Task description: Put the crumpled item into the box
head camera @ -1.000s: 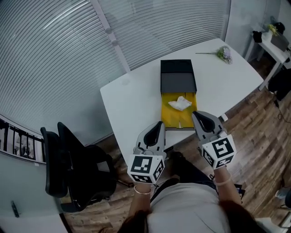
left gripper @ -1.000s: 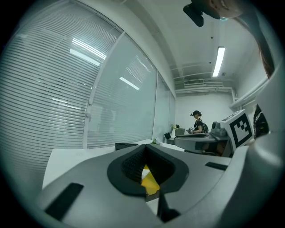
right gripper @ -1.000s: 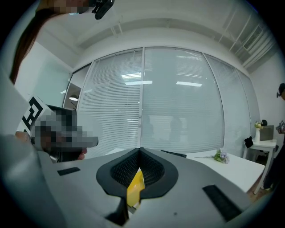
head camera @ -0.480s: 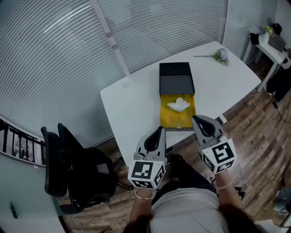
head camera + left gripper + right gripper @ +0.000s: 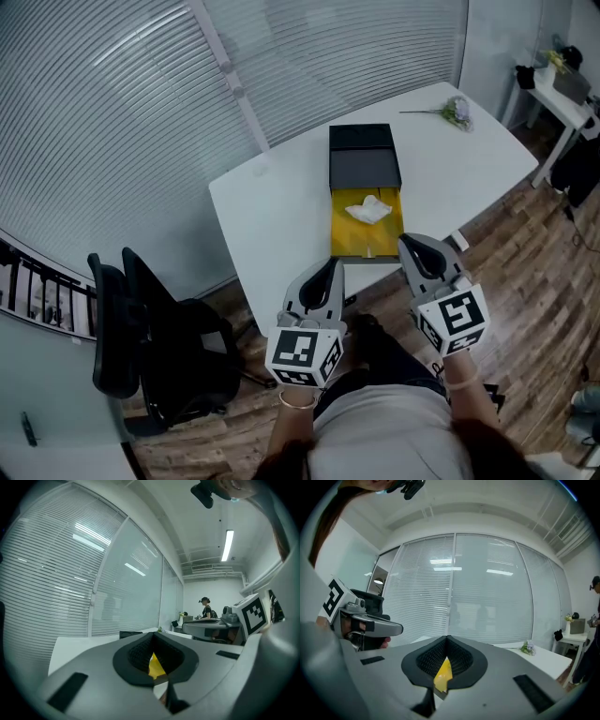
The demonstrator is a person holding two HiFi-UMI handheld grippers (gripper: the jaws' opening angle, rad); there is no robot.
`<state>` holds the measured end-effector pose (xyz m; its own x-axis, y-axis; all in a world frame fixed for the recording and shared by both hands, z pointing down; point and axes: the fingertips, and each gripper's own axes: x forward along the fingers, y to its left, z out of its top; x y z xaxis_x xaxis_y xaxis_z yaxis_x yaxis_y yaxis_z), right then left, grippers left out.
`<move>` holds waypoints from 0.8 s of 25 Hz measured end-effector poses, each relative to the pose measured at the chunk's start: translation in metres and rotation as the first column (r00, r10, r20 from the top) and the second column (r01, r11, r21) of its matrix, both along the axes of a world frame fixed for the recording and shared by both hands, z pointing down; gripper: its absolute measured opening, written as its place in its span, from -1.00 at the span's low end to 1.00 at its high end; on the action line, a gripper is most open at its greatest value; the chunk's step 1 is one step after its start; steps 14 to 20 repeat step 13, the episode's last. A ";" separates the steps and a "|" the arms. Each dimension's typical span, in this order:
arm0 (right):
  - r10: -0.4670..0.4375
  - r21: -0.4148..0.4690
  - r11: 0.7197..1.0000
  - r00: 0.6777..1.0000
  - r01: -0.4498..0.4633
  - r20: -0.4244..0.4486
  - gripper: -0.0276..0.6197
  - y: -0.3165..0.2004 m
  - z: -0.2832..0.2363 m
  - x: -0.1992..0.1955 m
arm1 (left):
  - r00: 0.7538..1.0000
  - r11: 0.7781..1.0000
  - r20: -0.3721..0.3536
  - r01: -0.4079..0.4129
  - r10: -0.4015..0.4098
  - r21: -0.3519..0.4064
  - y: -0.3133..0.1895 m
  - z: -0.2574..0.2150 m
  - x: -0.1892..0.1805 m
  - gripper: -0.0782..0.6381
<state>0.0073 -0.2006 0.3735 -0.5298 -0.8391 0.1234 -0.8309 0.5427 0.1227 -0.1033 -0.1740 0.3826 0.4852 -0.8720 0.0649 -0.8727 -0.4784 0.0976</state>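
Grey plastic with black ribbed pads: the fingers of the left gripper (image 5: pixel 153 637) lie together at the tips, with nothing between them. Only a sliver of yellow shows through the slit. The right gripper (image 5: pixel 447 640) is the same, fingers together and empty. We hold both short of the white bench (image 5: pixel 281 206), well apart from the work.

Next out is the box (image 5: pixel 365 159), lying open near the bench's front edge. Its black half is farther from us and its yellow half (image 5: pixel 366 236) nearer. The crumpled paper (image 5: pixel 368 210) rests on the yellow half, just beside the black one.

At the far corner lies a flower sprig (image 5: pixel 457 112), and a black chair (image 5: pixel 141 337) stands to our left.

Risks, as we judge them:
- If the fingers arrive together, they would push the light paper aside rather than take it.
- A low approach could snag the yellow lining.
- A knock could slide the box over the bench's front edge.
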 end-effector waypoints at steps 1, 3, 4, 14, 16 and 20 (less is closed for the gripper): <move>0.003 0.001 1.000 1.000 -0.003 -0.007 -0.83 0.000 0.001 0.000 | 1.000 1.000 0.000 -0.001 0.001 -0.001 0.001 0.000 0.001 -0.73; 0.003 0.007 1.000 1.000 -0.003 -0.019 -0.83 0.001 0.000 0.001 | 1.000 1.000 -0.003 -0.003 0.003 -0.004 0.002 0.000 0.002 -0.73; 0.004 0.011 1.000 1.000 -0.004 -0.019 -0.83 0.001 -0.001 0.001 | 1.000 1.000 -0.007 -0.003 0.003 -0.005 0.001 0.000 0.003 -0.73; 0.016 0.042 0.999 1.000 -0.016 -0.001 -0.83 0.003 -0.005 0.010 | 1.000 1.000 -0.011 -0.017 0.017 0.002 0.001 -0.003 0.014 -0.73; 0.016 0.042 0.999 1.000 -0.016 -0.001 -0.83 0.003 -0.005 0.010 | 1.000 1.000 -0.011 -0.017 0.017 0.002 0.001 -0.003 0.014 -0.73; 0.016 0.042 0.999 1.000 -0.016 -0.001 -0.83 0.003 -0.005 0.010 | 1.000 1.000 -0.011 -0.017 0.017 0.002 0.001 -0.003 0.014 -0.73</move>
